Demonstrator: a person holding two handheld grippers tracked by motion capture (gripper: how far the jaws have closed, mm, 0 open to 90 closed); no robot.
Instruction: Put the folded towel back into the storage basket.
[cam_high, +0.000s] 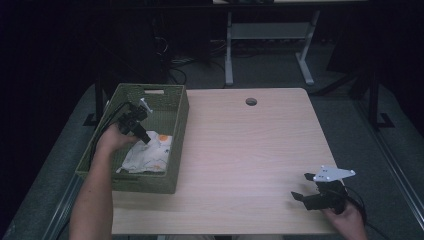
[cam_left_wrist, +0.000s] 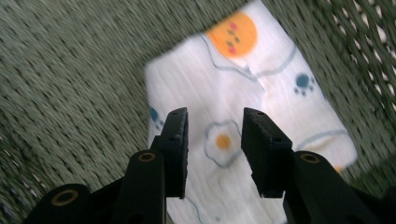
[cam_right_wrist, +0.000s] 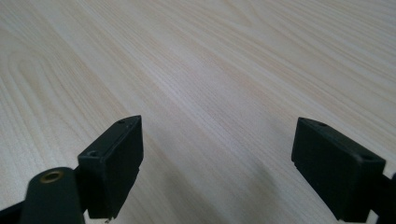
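1. A pale wooden table (cam_high: 250, 150) is being lit from above, a round cable hole (cam_high: 251, 102) showing near its far edge.
2. Grey carpeted floor (cam_high: 280, 70) is being seen around it, fading into darkness.
3. A second desk's white legs (cam_high: 229, 50) are being picked out behind.
4. Loose cables (cam_high: 175, 65) are being left lying on the floor.

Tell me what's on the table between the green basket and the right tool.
Nothing: in the high view the table is bare wood from the green basket to the right tool. The right gripper view shows plain wood too.
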